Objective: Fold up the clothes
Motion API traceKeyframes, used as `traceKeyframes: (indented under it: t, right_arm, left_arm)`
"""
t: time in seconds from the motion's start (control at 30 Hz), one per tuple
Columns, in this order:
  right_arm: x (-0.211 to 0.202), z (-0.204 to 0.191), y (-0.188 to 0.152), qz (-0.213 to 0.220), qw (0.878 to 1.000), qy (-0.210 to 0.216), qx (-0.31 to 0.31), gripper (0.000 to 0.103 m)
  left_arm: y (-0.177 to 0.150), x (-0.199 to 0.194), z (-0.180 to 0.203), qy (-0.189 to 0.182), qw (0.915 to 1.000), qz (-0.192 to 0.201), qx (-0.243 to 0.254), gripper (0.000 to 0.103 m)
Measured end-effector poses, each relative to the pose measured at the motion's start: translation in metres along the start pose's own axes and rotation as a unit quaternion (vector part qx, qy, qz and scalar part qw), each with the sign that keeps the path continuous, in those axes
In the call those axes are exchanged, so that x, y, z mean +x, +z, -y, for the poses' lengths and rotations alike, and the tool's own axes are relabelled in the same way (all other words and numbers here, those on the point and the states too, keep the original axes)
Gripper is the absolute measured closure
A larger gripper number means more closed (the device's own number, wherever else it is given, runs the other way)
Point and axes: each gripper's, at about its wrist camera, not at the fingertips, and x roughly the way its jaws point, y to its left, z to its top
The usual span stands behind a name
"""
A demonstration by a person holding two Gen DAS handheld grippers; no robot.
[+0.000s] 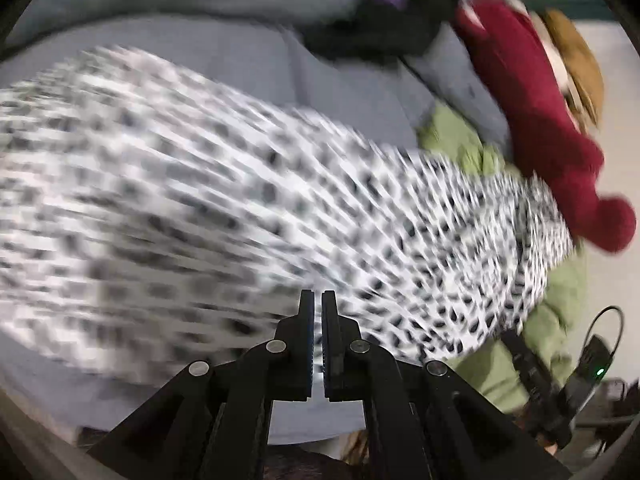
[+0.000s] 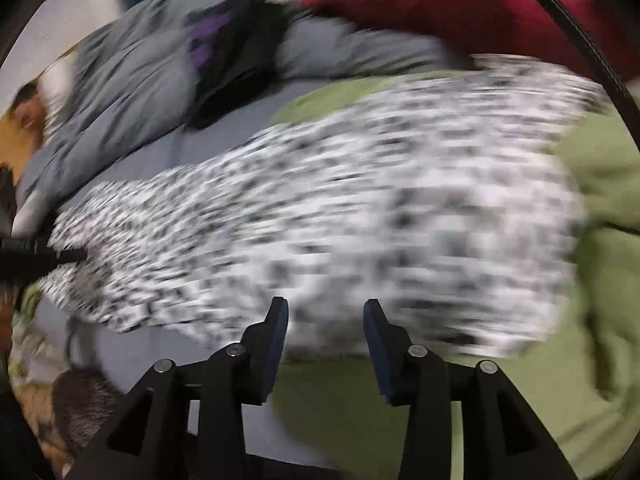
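Note:
A white garment with black spots lies spread over a grey bed sheet, blurred by motion. My left gripper is shut on its near edge, and spotted cloth shows in the thin slit between the pads. In the right wrist view the same garment fills the middle, with the left gripper's tip pinching its left corner. My right gripper is open just above the garment's near edge, with nothing between its fingers.
A dark red knit lies at the far right of the bed. A green garment lies under and beside the spotted one. Black and purple clothing sits on a grey duvet at the back.

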Motion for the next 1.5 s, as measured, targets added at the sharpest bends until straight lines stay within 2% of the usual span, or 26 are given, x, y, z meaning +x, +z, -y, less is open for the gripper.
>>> traceKeyframes:
  t: [0.1, 0.17, 0.2, 0.3, 0.47, 0.53, 0.6, 0.63, 0.67, 0.7, 0.73, 0.87, 0.97, 1.07, 1.2, 1.23, 1.3, 1.33, 1.37, 1.4, 1.43, 1.5]
  right_arm:
    - [-0.018, 0.052, -0.005, 0.017, 0.996, -0.063, 0.059, 0.053]
    - [-0.032, 0.087, -0.015, 0.024, 0.991, -0.092, 0.096, 0.053]
    - [-0.038, 0.100, -0.019, 0.026, 0.989, -0.094, 0.107, 0.052]
    - [-0.046, 0.119, -0.024, 0.035, 0.988, -0.079, 0.125, 0.041]
    - [-0.038, 0.118, -0.001, 0.064, 0.993, -0.032, 0.097, 0.026]
    - [-0.017, 0.116, 0.011, 0.045, 0.995, -0.018, 0.090, 0.019]
    - [0.006, 0.114, 0.021, 0.011, 0.996, -0.004, 0.084, 0.021]
    - [0.017, 0.111, 0.022, -0.014, 0.997, 0.005, 0.078, 0.048]
    - [0.025, 0.108, 0.022, -0.034, 0.997, 0.017, 0.072, 0.087]
    - [0.026, 0.104, 0.022, -0.044, 0.997, 0.027, 0.063, 0.092]
    - [0.021, 0.100, 0.023, -0.036, 0.998, 0.021, 0.049, 0.094]
    - [-0.031, 0.097, 0.045, 0.041, 0.999, -0.030, 0.016, 0.095]
    - [-0.075, 0.105, 0.078, 0.105, 0.992, -0.069, 0.019, 0.095]
    - [-0.106, 0.111, 0.113, 0.147, 0.986, -0.074, 0.029, 0.095]
    - [-0.109, 0.118, 0.150, 0.153, 0.979, -0.116, 0.065, 0.094]
    - [-0.106, 0.121, 0.156, 0.152, 0.976, -0.138, 0.078, 0.092]
    - [-0.099, 0.128, 0.157, 0.152, 0.968, -0.176, 0.098, 0.080]
    - [-0.096, 0.131, 0.156, 0.152, 0.963, -0.196, 0.107, 0.066]
    - [-0.093, 0.132, 0.152, 0.149, 0.959, -0.213, 0.113, 0.062]
    - [-0.087, 0.132, 0.149, 0.144, 0.959, -0.218, 0.112, 0.062]
    - [-0.083, 0.129, 0.144, 0.139, 0.964, -0.204, 0.102, 0.062]
    - [-0.085, 0.118, 0.129, 0.130, 0.976, -0.156, 0.074, 0.059]
  left_arm:
    - [-0.020, 0.044, 0.004, 0.031, 0.9979, -0.056, -0.010, 0.101]
    - [-0.026, 0.052, 0.005, 0.047, 0.9984, -0.029, -0.010, 0.100]
    - [-0.028, 0.049, 0.003, 0.042, 0.9988, -0.022, -0.013, 0.100]
    - [-0.030, 0.044, -0.010, 0.004, 0.9990, -0.014, -0.043, 0.101]
    - [-0.036, 0.039, -0.037, -0.064, 0.9930, 0.000, -0.099, 0.101]
    - [-0.038, 0.044, -0.037, -0.069, 0.9927, 0.009, -0.099, 0.101]
    - [-0.041, 0.045, -0.037, -0.073, 0.9924, 0.017, -0.098, 0.101]
    - [-0.043, 0.042, -0.038, -0.075, 0.9922, 0.019, -0.098, 0.101]
    - [-0.045, 0.034, -0.043, -0.080, 0.9916, 0.020, -0.100, 0.100]
    - [-0.048, 0.025, -0.047, -0.085, 0.9910, 0.020, -0.102, 0.100]
    - [-0.052, 0.017, -0.053, -0.091, 0.9901, 0.019, -0.105, 0.100]
    - [-0.052, 0.027, -0.054, -0.101, 0.9884, 0.019, -0.112, 0.100]
    - [-0.049, 0.028, -0.048, -0.099, 0.9885, 0.022, -0.113, 0.100]
    - [-0.045, 0.031, -0.042, -0.096, 0.9885, 0.023, -0.114, 0.100]
    - [-0.041, 0.037, -0.043, -0.097, 0.9881, 0.019, -0.118, 0.100]
    - [-0.040, 0.039, -0.043, -0.097, 0.9879, 0.019, -0.119, 0.100]
    - [-0.038, 0.042, -0.043, -0.097, 0.9877, 0.017, -0.122, 0.100]
    - [-0.037, 0.043, -0.043, -0.097, 0.9876, 0.016, -0.123, 0.100]
    - [-0.037, 0.045, -0.045, -0.100, 0.9870, 0.015, -0.125, 0.100]
    - [-0.037, 0.045, -0.045, -0.101, 0.9871, 0.014, -0.124, 0.100]
    - [-0.036, 0.046, -0.046, -0.101, 0.9872, 0.014, -0.122, 0.100]
    - [-0.035, 0.046, -0.046, -0.102, 0.9875, 0.013, -0.120, 0.100]
